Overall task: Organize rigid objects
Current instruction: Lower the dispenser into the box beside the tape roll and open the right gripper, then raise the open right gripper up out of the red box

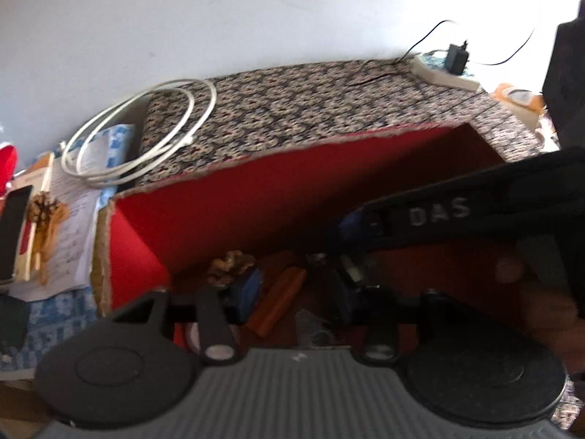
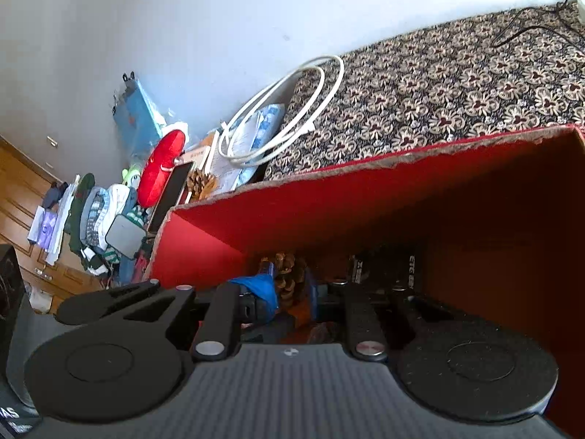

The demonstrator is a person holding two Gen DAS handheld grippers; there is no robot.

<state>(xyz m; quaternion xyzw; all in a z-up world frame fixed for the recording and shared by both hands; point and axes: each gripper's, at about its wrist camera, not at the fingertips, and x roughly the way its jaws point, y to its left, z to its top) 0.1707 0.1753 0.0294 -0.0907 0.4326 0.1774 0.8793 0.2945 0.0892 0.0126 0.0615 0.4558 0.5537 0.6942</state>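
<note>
An open box with red inner walls fills both views, and both grippers reach down into it. My left gripper stands with its blue pads apart. An orange-brown bar lies between them, close to the left pad, with a gap on the right. A pine cone rests on the box floor beyond the left pad. In the right wrist view my right gripper has a pine cone between its blue pads; contact is unclear. Black lettered items lie deeper in the box.
A black sleeve and a hand cross the box on the right. Behind the box lie a patterned cloth, a coiled white cable and a power strip. Left of the box are papers, a phone, another pine cone and piled clothes.
</note>
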